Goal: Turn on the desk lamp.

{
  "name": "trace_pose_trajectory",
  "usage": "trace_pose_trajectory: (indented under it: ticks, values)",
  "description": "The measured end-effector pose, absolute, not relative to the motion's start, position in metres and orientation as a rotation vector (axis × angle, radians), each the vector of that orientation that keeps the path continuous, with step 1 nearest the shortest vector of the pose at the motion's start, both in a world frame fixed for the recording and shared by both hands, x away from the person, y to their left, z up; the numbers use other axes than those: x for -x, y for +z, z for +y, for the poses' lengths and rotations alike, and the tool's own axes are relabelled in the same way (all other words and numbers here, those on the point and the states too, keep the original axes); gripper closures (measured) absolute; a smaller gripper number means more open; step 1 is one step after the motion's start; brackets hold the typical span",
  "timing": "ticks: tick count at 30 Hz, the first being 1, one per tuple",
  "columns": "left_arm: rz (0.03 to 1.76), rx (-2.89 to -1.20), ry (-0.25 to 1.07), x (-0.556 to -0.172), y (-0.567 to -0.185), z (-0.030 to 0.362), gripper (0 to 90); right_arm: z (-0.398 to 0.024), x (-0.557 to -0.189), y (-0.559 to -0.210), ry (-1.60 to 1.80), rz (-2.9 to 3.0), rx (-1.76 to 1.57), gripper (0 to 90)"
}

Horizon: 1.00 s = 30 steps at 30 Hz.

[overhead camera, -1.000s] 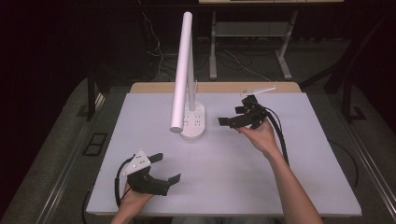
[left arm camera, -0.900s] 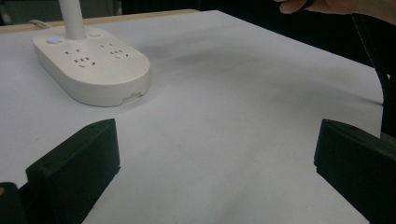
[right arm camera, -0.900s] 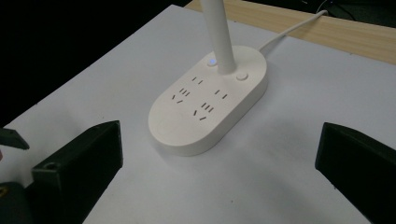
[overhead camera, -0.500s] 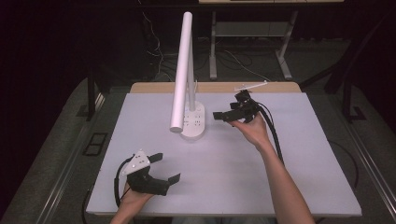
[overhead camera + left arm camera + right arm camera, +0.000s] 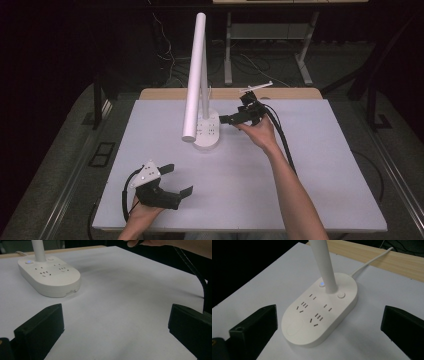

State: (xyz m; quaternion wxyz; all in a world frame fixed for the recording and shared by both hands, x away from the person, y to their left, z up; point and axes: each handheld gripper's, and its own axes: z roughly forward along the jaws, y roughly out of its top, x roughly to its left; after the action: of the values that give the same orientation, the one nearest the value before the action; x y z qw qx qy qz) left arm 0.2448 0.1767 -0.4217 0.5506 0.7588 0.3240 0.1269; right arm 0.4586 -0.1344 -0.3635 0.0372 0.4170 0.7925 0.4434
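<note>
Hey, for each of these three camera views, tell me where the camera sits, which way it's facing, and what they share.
High view: above the person's side, looking forward and down on the table; both forearms, left gripper, right gripper.
Left gripper view: on the near left gripper, low, facing across the table toward the lamp base; its open jaws, the other hand.
Right gripper view: beside the lamp base, looking down on its sockets; its open jaws.
Shared: all three show the lamp base.

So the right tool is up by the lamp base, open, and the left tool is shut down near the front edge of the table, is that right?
Not quite: the left tool is open, not shut. The left gripper view shows its jaws wide apart with nothing between them. The rest holds: the right tool is open beside the lamp base, and the left sits near the table's front edge.
</note>
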Motion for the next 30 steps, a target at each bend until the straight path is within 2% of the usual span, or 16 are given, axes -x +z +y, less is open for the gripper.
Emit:
trace_pose_trajectory:
  ticks: [6,7,12,13,16,19,21,24,25,26,27,29,30]
  values:
    - [0.767,-1.792,0.300,-0.245,-0.421,0.178,0.0,-0.127,-0.468,-0.364,1.369,2.428,-1.299,0.2]
    - [0.768,-1.790,0.299,-0.245,-0.421,0.178,0.0,-0.126,-0.470,-0.364,1.377,2.425,-1.299,4.5]
    - [0.767,-1.792,0.297,-0.245,-0.421,0.178,0.0,-0.124,-0.477,-0.364,1.376,2.384,-1.317,6.1]
    - [0.765,-1.793,0.296,-0.245,-0.421,0.178,0.0,-0.125,-0.481,-0.365,1.360,2.395,-1.321,13.4]
    - [0.764,-1.792,0.295,-0.245,-0.422,0.178,0.0,-0.126,-0.483,-0.365,1.379,2.374,-1.332,15.8]
    - [0.765,-1.790,0.296,-0.245,-0.421,0.178,0.0,-0.125,-0.488,-0.366,1.413,2.352,-1.341,30.2]
    - [0.765,-1.790,0.296,-0.245,-0.421,0.178,0.0,-0.125,-0.489,-0.366,1.433,2.347,-1.344,33.0]
    - [0.765,-1.790,0.294,-0.246,-0.421,0.178,0.0,-0.124,-0.494,-0.368,1.478,2.326,-1.350,44.4]
    - [0.765,-1.791,0.294,-0.246,-0.421,0.178,0.0,-0.124,-0.494,-0.368,1.478,2.326,-1.350,44.4]
    - [0.766,-1.791,0.294,-0.246,-0.421,0.178,0.0,-0.123,-0.497,-0.372,1.482,2.323,-1.352,50.4]
    - [0.766,-1.791,0.294,-0.246,-0.421,0.178,0.0,-0.123,-0.497,-0.372,1.482,2.323,-1.352,50.4]
    - [0.765,-1.791,0.293,-0.245,-0.421,0.178,0.0,-0.122,-0.498,-0.374,1.482,2.325,-1.366,56.7]
    - [0.765,-1.791,0.292,-0.245,-0.421,0.178,0.0,-0.121,-0.500,-0.378,1.477,2.328,-1.364,62.6]
